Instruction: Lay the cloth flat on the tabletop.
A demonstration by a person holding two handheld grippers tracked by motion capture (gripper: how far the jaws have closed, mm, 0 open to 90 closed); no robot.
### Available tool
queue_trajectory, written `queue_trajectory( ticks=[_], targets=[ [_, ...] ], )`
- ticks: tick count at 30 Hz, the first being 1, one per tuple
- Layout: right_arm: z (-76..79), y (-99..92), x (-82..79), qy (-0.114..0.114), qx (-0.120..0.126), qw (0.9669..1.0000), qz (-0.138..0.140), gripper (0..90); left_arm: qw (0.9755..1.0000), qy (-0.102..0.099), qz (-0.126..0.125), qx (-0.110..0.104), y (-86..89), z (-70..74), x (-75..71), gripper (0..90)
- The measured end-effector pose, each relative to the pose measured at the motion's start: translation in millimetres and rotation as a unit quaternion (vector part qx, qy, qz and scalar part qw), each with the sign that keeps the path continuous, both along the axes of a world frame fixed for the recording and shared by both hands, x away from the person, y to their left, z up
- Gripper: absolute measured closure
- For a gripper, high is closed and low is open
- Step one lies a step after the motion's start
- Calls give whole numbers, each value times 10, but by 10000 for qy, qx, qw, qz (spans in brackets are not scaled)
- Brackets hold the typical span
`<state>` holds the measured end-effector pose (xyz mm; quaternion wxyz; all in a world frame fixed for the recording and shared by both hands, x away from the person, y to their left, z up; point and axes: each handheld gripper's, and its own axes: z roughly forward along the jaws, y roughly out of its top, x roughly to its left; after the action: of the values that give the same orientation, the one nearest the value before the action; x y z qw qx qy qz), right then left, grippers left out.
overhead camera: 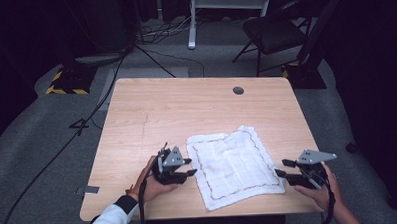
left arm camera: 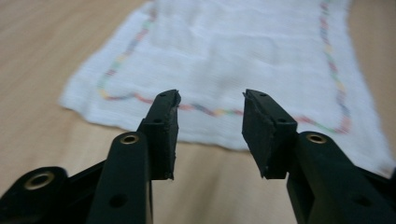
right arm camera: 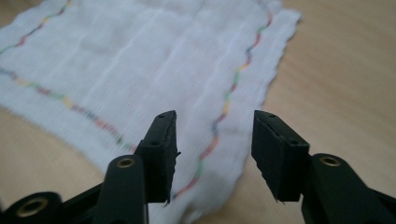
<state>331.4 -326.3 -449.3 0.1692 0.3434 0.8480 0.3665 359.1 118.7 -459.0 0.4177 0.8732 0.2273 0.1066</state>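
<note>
A light wooden table (overhead camera: 151, 108) seen from above, with a white cloth (overhead camera: 233, 163) lying flat near its front edge, slightly right of centre. The cloth is roughly square, thin and softly wrinkled, with a fine woven grid texture and a wavy line of multicoloured stitching running just inside its border.

The left gripper (overhead camera: 184, 173) sits just beside the cloth's left edge, held in a hand (overhead camera: 154, 183) with a white sleeve (overhead camera: 110, 220). In the left gripper view its two black jaws stand apart with a clear gap between them — nothing held, the cloth's edge just ahead of the tips.

The right gripper (overhead camera: 283, 169) is at the cloth's front right corner, held by the other hand (overhead camera: 322, 190). In the right gripper view its jaws are likewise spread wide and empty, poised over that corner; whether they touch the fabric cannot be told. The jaw pads (right arm camera: 161, 154) are matte black and ridged.

Beyond the table: grey carpet, cables and a dark folding chair (overhead camera: 276, 31).
</note>
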Motion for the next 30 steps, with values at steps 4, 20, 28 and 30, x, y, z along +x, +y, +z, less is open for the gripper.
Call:
queue_trajectory(
  ticks=[4, 20, 28, 30],
  targets=[
    [56, 140, 398, -236, -188, 9995, -82, 454, 9987, -77, 495, 62, -52, -2, 378, 532],
    [-328, 582, 1411, -3, -787, 9965, -269, 424, 9918, 120, 994, 791, -371, -341, 1141, 519],
    [-362, 472, 1382, 199, -742, 9947, -688, 411, 9903, 31, 1104, 843, -313, -344, 1131, 525],
    [-351, 451, 1356, 130, -879, 9930, -782, 410, 9885, -21, 1189, 935, -302, -335, 1125, 528]
  ],
)
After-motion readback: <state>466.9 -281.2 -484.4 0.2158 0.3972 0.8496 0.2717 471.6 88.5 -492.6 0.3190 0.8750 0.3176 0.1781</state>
